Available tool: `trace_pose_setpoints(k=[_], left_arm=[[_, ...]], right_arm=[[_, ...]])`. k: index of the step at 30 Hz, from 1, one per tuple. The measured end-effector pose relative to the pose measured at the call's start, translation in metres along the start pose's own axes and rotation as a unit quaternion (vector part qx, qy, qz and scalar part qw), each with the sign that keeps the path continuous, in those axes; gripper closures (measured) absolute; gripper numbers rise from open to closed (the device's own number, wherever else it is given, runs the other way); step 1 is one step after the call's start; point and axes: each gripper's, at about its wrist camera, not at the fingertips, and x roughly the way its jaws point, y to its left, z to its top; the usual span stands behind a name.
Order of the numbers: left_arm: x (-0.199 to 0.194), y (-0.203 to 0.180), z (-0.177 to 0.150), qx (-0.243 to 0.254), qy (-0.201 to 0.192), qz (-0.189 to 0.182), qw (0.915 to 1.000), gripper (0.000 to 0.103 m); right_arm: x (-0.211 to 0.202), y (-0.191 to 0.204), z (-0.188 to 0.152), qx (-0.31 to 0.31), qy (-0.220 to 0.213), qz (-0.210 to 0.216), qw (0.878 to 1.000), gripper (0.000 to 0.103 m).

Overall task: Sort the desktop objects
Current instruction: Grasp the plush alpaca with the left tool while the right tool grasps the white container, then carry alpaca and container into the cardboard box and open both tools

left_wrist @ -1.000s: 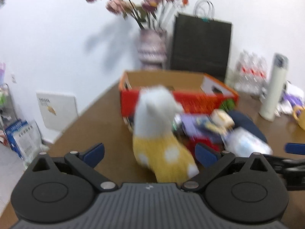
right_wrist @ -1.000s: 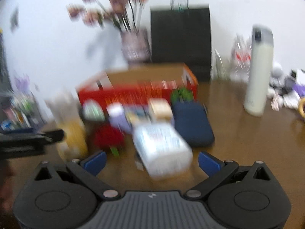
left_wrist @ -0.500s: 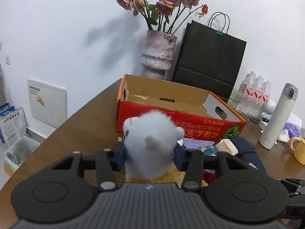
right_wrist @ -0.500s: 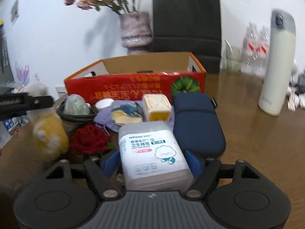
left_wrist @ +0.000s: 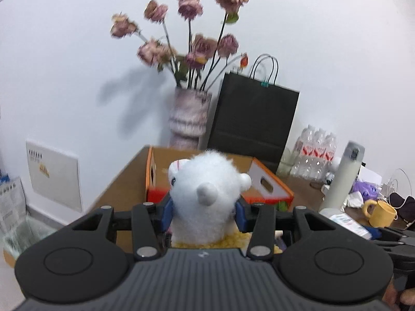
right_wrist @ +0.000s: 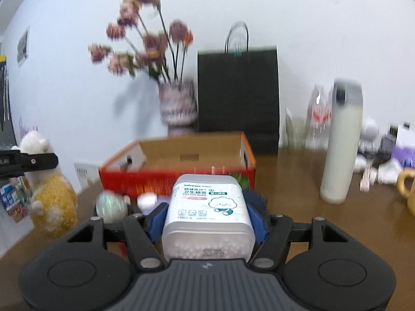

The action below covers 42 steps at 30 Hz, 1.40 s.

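Two items now held off the brown desk [right_wrist: 298,181], both raised since half a second ago: left gripper [left_wrist: 203,213] clamps the white-and-yellow plush toy [left_wrist: 206,202] by its head, and right gripper [right_wrist: 207,219] clamps the cotton-swab box [right_wrist: 207,210], each now level with the carton rim. Backdrop: white wall, vase of dried roses [left_wrist: 189,119], black paper bag [right_wrist: 237,96], white thermos [right_wrist: 341,142], yellow mug [left_wrist: 381,213]. Orange cardboard carton [right_wrist: 181,163], open-topped, interior showing bare cardboard only.
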Motion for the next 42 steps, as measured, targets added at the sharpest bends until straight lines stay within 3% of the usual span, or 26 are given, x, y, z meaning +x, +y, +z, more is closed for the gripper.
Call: trace_pose_setpoints(k=[4, 9, 10, 13, 17, 20, 22, 25, 30, 34, 38, 40, 42], left_arm=[[0.033, -0.003, 0.048, 0.034, -0.028, 0.029, 0.9986, 0.056], [0.125, 0.001, 0.091, 0.021, -0.01, 0.035, 0.9991, 0.056], [0.147, 0.002, 0.094, 0.021, -0.004, 0.045, 0.9988, 0.056], [0.217, 0.014, 0.094, -0.029, 0.03, 0.123, 0.9915, 0.056], [0.302, 0.043, 0.075, -0.112, 0.087, 0.154, 0.9777, 0.056], [0.341, 0.049, 0.065, -0.122, 0.105, 0.204, 0.9655, 0.056], [0.352, 0.047, 0.057, -0.119, 0.118, 0.236, 0.9573, 0.054], [0.358, 0.036, 0.049, -0.101, 0.102, 0.256, 0.9561, 0.053], [0.373, 0.026, 0.051, -0.089, 0.103, 0.274, 0.952, 0.035], [0.373, 0.024, 0.048, -0.078, 0.113, 0.249, 0.9586, 0.008], [0.344, 0.029, 0.058, -0.089, 0.106, 0.213, 0.9673, 0.002], [0.327, 0.027, 0.065, -0.077, 0.097, 0.212, 0.9694, 0.0], [0.31, 0.024, 0.071, -0.057, 0.099, 0.217, 0.9695, 0.0]], right_arm=[[0.011, -0.001, 0.046, -0.007, -0.038, -0.002, 0.999, 0.039], [0.083, -0.013, 0.107, 0.009, -0.034, 0.009, 0.999, 0.039], [0.103, -0.014, 0.117, 0.011, -0.025, 0.007, 1.0, 0.039], [0.175, -0.014, 0.139, 0.011, 0.01, -0.005, 1.0, 0.039], [0.264, -0.017, 0.147, -0.011, 0.075, -0.028, 0.997, 0.039], [0.314, -0.023, 0.145, -0.013, 0.121, -0.039, 0.992, 0.039], [0.342, -0.023, 0.145, -0.018, 0.147, -0.042, 0.988, 0.039], [0.374, -0.018, 0.133, -0.036, 0.182, -0.063, 0.981, 0.039], [0.396, -0.009, 0.118, -0.054, 0.219, -0.088, 0.97, 0.039], [0.404, 0.002, 0.113, -0.081, 0.244, -0.098, 0.961, 0.036], [0.387, -0.007, 0.124, -0.03, 0.233, -0.062, 0.97, 0.03], [0.37, -0.018, 0.137, 0.004, 0.221, -0.049, 0.974, 0.02], [0.352, -0.021, 0.145, 0.016, 0.211, -0.036, 0.977, 0.018]])
